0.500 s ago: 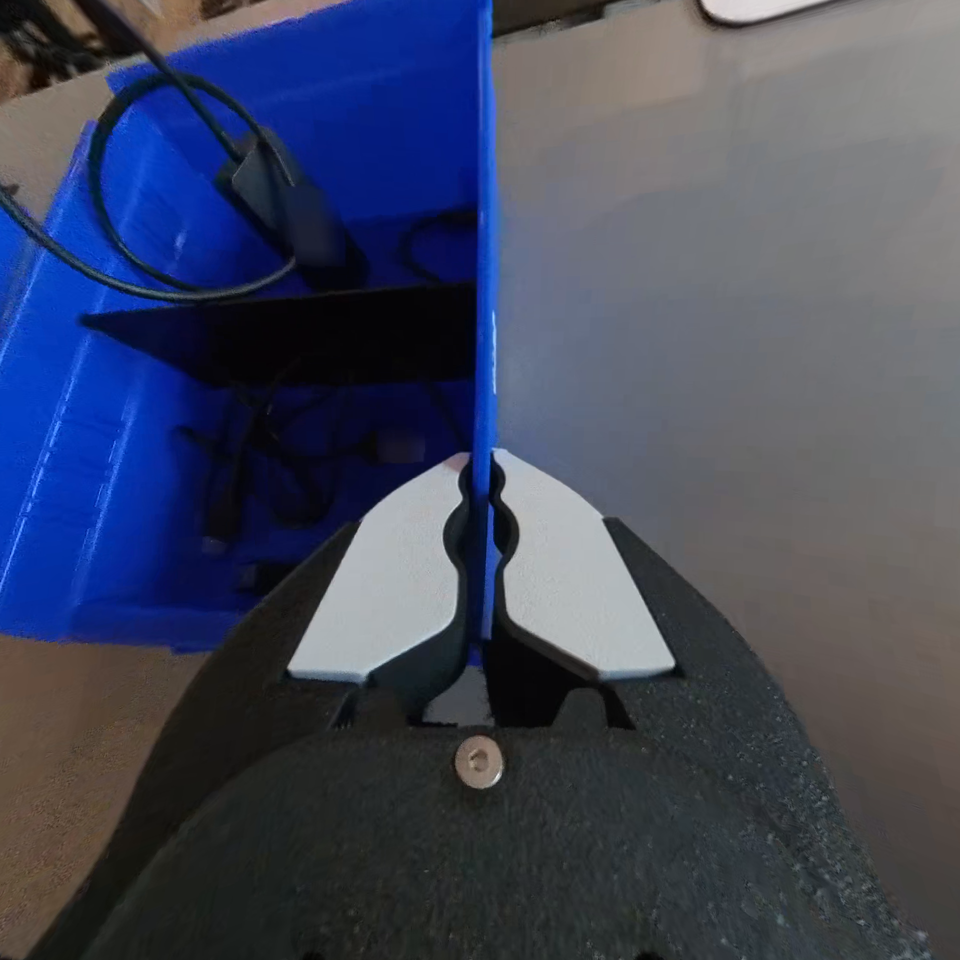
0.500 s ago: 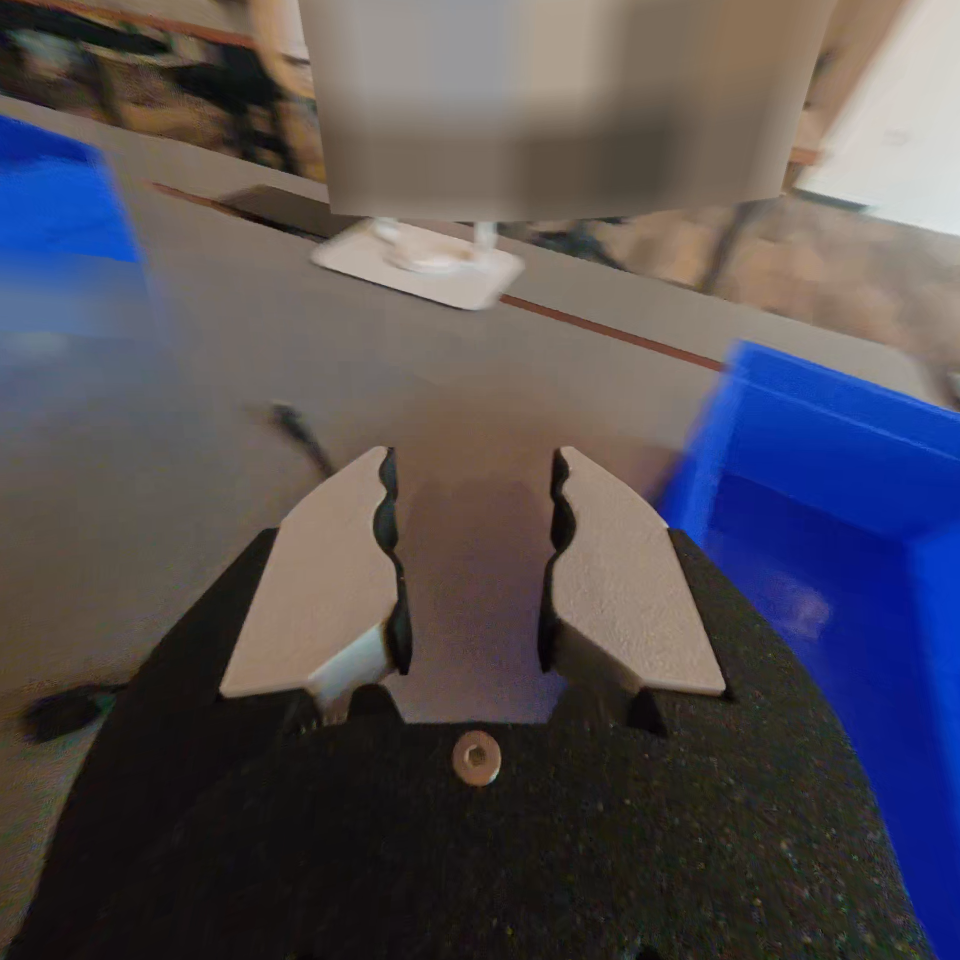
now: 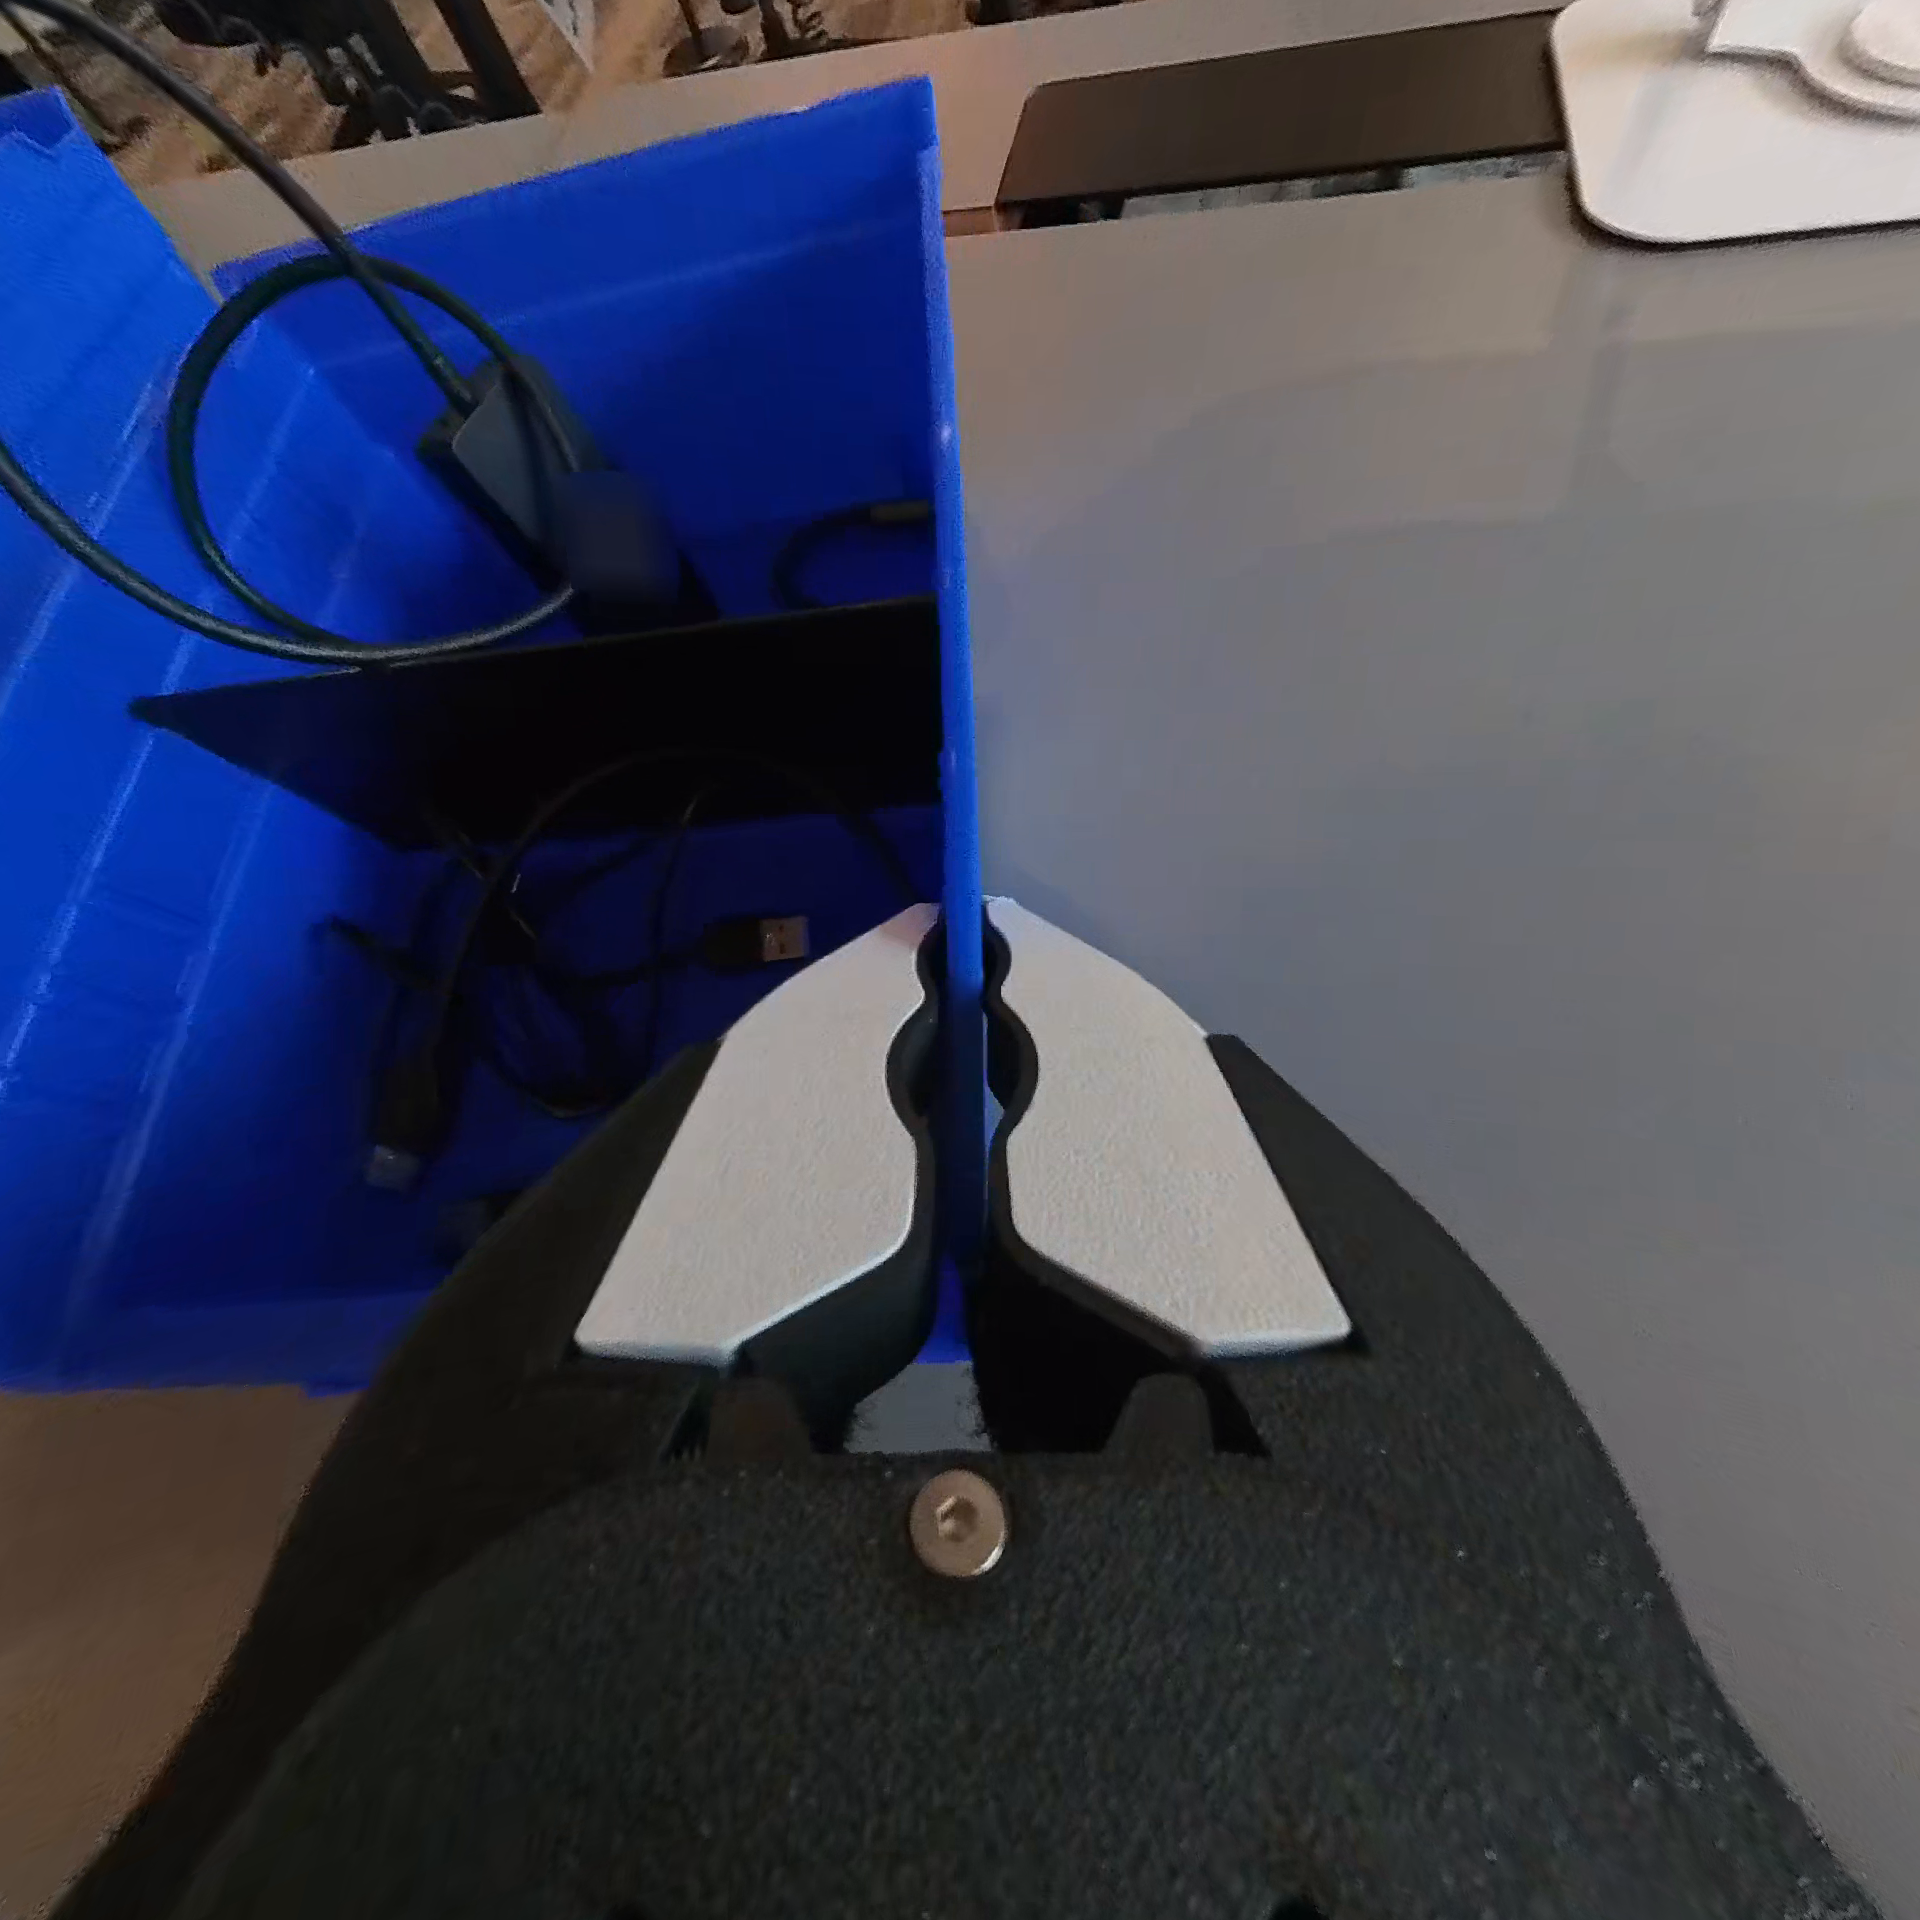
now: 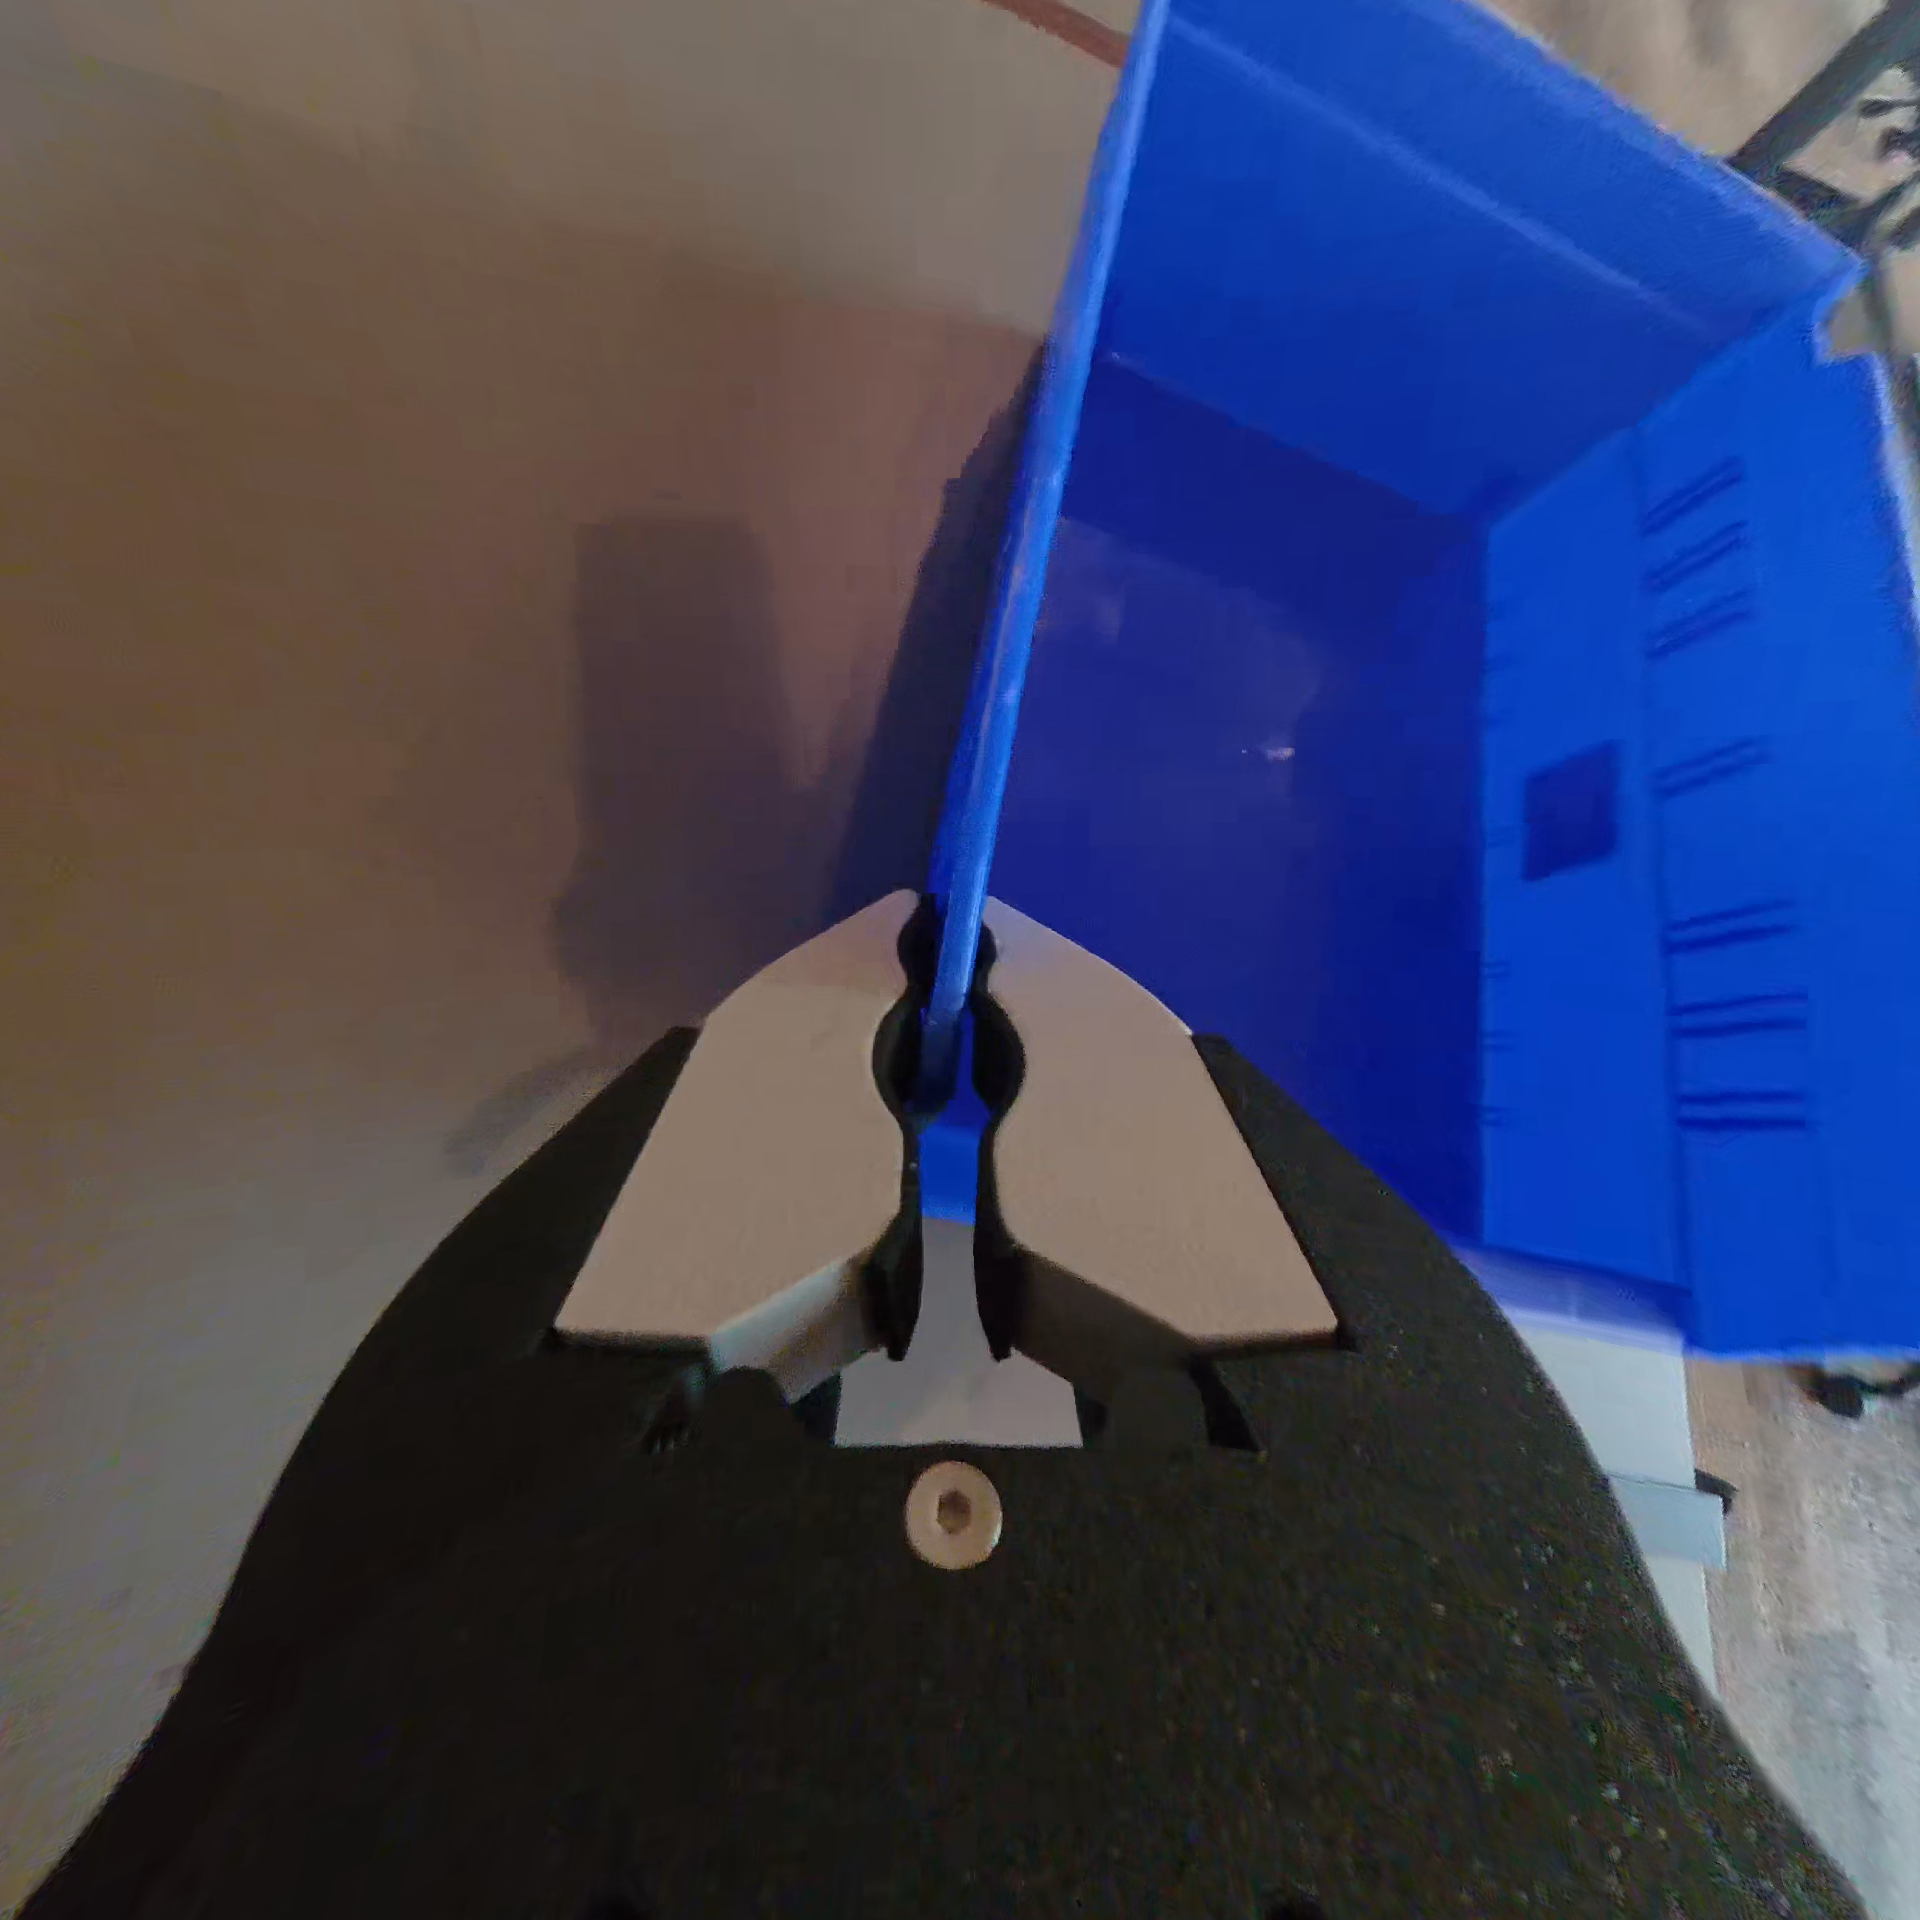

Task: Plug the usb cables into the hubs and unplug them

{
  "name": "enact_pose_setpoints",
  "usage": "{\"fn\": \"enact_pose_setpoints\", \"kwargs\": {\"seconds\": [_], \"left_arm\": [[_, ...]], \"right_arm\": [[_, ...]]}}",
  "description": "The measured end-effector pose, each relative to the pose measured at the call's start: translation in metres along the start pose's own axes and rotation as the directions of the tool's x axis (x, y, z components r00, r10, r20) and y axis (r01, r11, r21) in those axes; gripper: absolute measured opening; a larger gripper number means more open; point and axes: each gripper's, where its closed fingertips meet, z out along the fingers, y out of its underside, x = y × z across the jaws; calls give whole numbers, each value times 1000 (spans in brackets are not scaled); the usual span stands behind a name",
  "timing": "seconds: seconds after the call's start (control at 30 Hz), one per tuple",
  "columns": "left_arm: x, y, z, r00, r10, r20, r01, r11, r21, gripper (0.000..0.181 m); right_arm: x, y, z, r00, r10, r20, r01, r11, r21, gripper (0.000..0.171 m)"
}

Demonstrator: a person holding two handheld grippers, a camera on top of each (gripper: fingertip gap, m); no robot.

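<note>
- The left tool (image 3: 961,925) is clamped on the right-hand wall of a blue bin (image 3: 940,416); the wall's thin top edge is seen running straight ahead between the two fingers.
- Inside this bin, left of the tool, a black divider (image 3: 540,717) is set crosswise, splitting it into a near and a far compartment.
- In the near compartment, just left of the fingertips, a tangle of black usb cables (image 3: 582,997) is seen; one plug (image 3: 753,942) lies flat, its metal end pointed right toward the clamped wall, and another plug (image 3: 398,1138) lies with its long axis toward the near wall.
- In the far compartment a dark hub (image 3: 566,499) is leaned with its long axis running from far left to near right, and a black cord (image 3: 208,582) is looped around it.
- The grey counter (image 3: 1455,831) is spread to the right of the tool.
- The right tool (image 4: 948,920) is clamped on the left wall of a second blue bin (image 4: 1558,831), the wall edge slanting ahead and to the right; only blue floor and walls can be made out inside.
</note>
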Motion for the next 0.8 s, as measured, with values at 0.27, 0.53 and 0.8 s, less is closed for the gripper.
{"fn": "enact_pose_setpoints", "kwargs": {"seconds": [0.27, 0.53, 0.8], "left_arm": [[-12, -16, -16, 983, 153, 105, -162, 984, 76, 44], [132, -52, -91, 676, 580, -454, -429, 811, 397, 50], [284, -49, -45, -24, 763, -646, -479, 558, 677, 54]], "right_arm": [[-5, -21, -16, 999, 21, 43, -28, 984, 173, 59], [-30, -90, -94, 944, -66, 322, -140, 806, 575, 45], [-36, -85, -97, 901, -133, 414, -147, 803, 578, 37]]}}
